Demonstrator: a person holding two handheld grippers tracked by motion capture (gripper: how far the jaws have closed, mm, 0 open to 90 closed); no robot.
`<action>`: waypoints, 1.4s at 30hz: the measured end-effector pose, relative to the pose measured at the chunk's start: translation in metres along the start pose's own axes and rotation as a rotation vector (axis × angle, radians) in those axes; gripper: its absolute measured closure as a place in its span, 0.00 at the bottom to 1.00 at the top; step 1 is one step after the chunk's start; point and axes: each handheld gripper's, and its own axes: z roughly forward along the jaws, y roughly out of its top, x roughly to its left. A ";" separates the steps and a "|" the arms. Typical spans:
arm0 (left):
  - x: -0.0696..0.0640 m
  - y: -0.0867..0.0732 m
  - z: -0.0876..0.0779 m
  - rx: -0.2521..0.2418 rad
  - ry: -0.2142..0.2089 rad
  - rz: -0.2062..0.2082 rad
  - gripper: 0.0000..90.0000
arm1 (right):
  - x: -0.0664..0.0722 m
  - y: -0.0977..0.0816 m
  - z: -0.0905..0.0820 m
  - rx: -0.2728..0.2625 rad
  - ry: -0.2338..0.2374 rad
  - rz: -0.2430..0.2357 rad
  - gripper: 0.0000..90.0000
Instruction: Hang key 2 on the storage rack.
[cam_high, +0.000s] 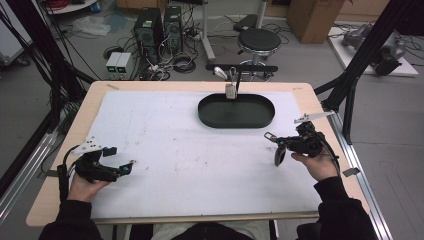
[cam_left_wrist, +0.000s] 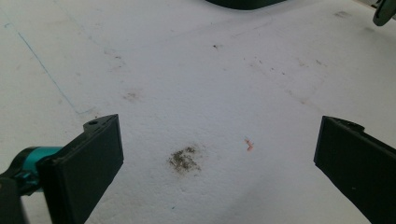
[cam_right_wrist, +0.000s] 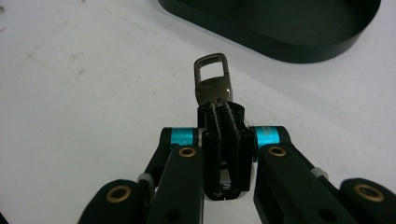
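Metal clip (cam_right_wrist: 213, 80) — pinched in right gripper (cam_right_wrist: 223, 116) — near black tray (cam_right_wrist: 280, 32)

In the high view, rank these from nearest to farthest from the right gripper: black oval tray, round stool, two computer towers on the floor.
From the right gripper, shut on a metal clasp:
1. black oval tray, on the table just beyond.
2. round stool, on the floor past the table.
3. computer towers, far left floor.

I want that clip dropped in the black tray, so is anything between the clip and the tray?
Nothing visible. The right gripper holds the clip in shut jaws, and bare white mat lies between it and the tray.
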 end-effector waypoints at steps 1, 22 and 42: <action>0.000 0.000 0.000 -0.001 0.000 0.000 0.02 | 0.001 0.002 0.000 -0.001 0.006 0.003 0.96; 0.001 0.000 0.000 -0.004 -0.005 -0.002 0.02 | 0.006 0.049 0.008 -0.042 0.009 -0.021 0.96; 0.001 0.000 0.002 -0.003 -0.014 0.002 0.02 | -0.004 0.079 0.021 -0.070 0.021 0.006 0.96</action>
